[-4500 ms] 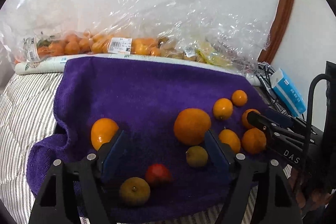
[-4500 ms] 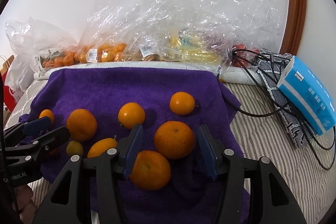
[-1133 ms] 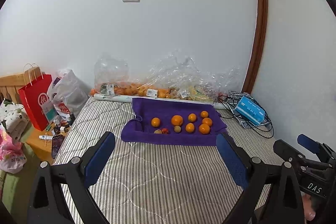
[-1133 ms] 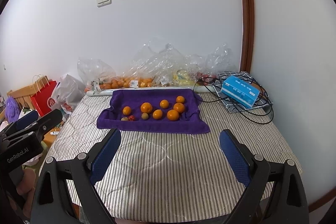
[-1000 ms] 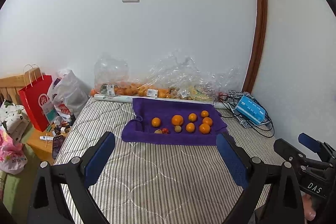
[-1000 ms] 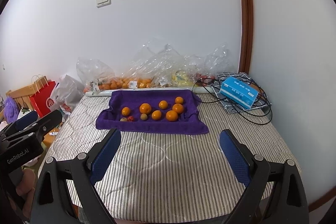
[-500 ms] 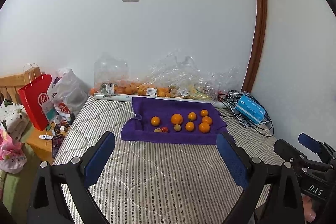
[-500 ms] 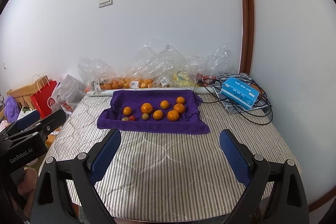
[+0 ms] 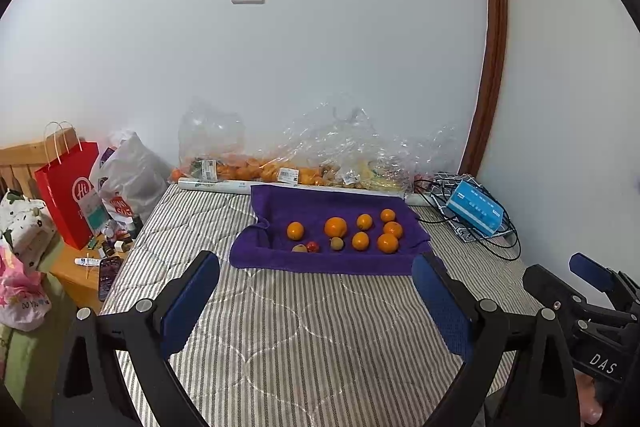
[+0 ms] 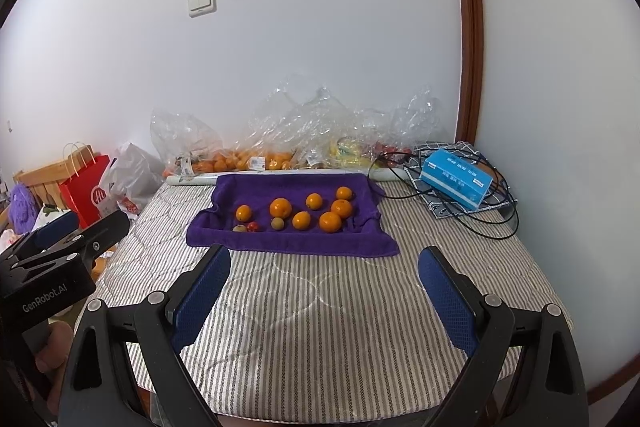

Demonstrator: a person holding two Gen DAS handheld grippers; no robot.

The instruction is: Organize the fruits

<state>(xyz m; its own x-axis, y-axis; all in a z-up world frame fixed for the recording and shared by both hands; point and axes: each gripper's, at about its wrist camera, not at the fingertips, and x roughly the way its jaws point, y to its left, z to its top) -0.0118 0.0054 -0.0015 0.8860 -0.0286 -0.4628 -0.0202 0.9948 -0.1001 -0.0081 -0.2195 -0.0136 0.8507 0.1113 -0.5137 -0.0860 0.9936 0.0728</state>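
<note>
A purple towel [image 9: 280,259] [image 10: 288,245] lies at the far side of a striped mattress [image 9: 304,339] [image 10: 320,315]. On it sit several oranges, the largest [image 9: 335,227] [image 10: 280,207] near the middle, with a lone orange [image 9: 295,230] [image 10: 243,213] to the left. Two greenish-brown fruits [image 9: 337,243] [image 10: 277,223] and a small red fruit [image 9: 313,247] [image 10: 252,226] lie along the towel's near side. My left gripper [image 9: 316,271] and right gripper [image 10: 324,263] both stand open and empty, well back from the towel.
Clear plastic bags of fruit [image 9: 288,171] [image 10: 260,157] line the wall behind the towel. A blue box [image 9: 474,207] [image 10: 456,179] lies on black cables at the right. A red paper bag [image 9: 66,187] and clutter stand left of the mattress.
Compared with several seconds ago, both grippers have drawn far back from the fruits. Over the last second nothing has visibly moved.
</note>
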